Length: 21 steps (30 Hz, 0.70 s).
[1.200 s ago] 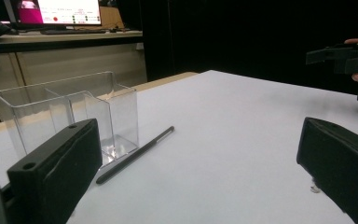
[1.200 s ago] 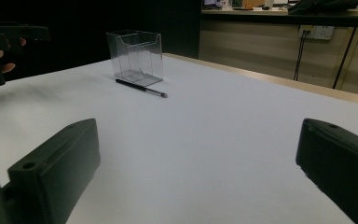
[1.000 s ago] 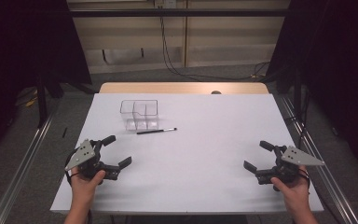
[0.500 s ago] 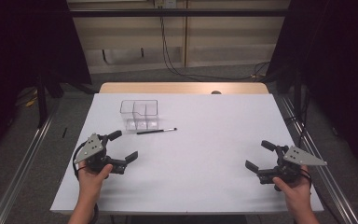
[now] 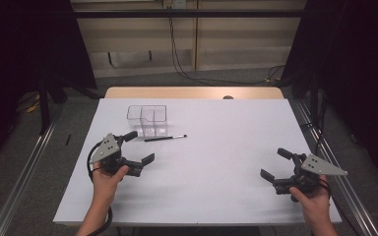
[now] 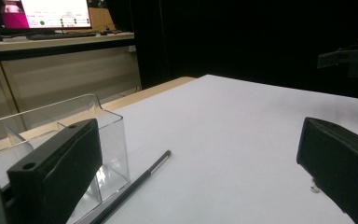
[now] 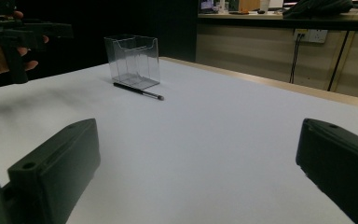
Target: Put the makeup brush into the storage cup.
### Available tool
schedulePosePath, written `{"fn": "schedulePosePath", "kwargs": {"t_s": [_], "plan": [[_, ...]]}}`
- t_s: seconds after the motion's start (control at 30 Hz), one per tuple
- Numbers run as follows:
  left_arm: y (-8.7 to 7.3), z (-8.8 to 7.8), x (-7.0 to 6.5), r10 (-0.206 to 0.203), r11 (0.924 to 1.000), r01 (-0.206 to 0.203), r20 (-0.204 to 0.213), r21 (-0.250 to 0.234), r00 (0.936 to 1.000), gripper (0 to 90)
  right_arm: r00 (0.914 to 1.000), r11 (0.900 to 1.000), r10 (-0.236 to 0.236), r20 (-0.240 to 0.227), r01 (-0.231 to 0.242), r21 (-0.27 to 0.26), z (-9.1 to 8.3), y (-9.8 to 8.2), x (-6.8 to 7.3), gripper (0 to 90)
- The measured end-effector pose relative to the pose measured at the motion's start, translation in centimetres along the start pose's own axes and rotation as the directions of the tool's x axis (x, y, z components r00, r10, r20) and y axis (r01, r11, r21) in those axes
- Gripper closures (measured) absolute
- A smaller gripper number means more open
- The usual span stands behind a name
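Note:
A clear plastic box (image 5: 147,119) with compartments stands on the white table (image 5: 226,132), left of centre toward the back. A thin black pen (image 5: 165,138) lies flat just in front of it. My left gripper (image 5: 140,146) is open and empty, its fingertips a short way left of the pen's near end. In the left gripper view the box (image 6: 51,126) and pen (image 6: 140,182) sit close, between the wide jaws. My right gripper (image 5: 273,163) is open and empty near the front right corner. In the right gripper view the box (image 7: 133,60) and pen (image 7: 139,91) lie far ahead.
A wooden strip (image 5: 192,92) runs along the table's far edge. Metal rails (image 5: 24,172) flank both sides. Cables (image 5: 187,69) trail on the floor behind, and dark curtains close in left and right.
My left gripper has moved forward and to the right, closer to the pen and box. The right gripper has barely shifted. Both stay open.

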<state>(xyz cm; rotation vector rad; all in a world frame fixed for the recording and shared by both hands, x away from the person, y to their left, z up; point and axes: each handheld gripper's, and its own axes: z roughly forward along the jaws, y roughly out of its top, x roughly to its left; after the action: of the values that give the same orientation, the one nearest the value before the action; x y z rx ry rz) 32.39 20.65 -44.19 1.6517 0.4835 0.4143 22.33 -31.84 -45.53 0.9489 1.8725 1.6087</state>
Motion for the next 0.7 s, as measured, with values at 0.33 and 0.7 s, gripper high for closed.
{"fn": "schedulePosePath", "kwargs": {"t_s": [0.33,0.7], "plan": [[0.5,1.8,0.6,0.003,1.0,-0.003,0.01,0.001,0.9999,0.0,1.0,1.0,-0.002,-0.001,0.002,0.0,0.0,0.0,0.1,0.0],[0.9,4.3,0.7,-0.009,0.9999,0.009,0.035,-0.009,0.9994,0.0,1.0,1.0,-0.009,-0.003,0.009,0.001,0.0,0.0,0.1,0.0]]}}
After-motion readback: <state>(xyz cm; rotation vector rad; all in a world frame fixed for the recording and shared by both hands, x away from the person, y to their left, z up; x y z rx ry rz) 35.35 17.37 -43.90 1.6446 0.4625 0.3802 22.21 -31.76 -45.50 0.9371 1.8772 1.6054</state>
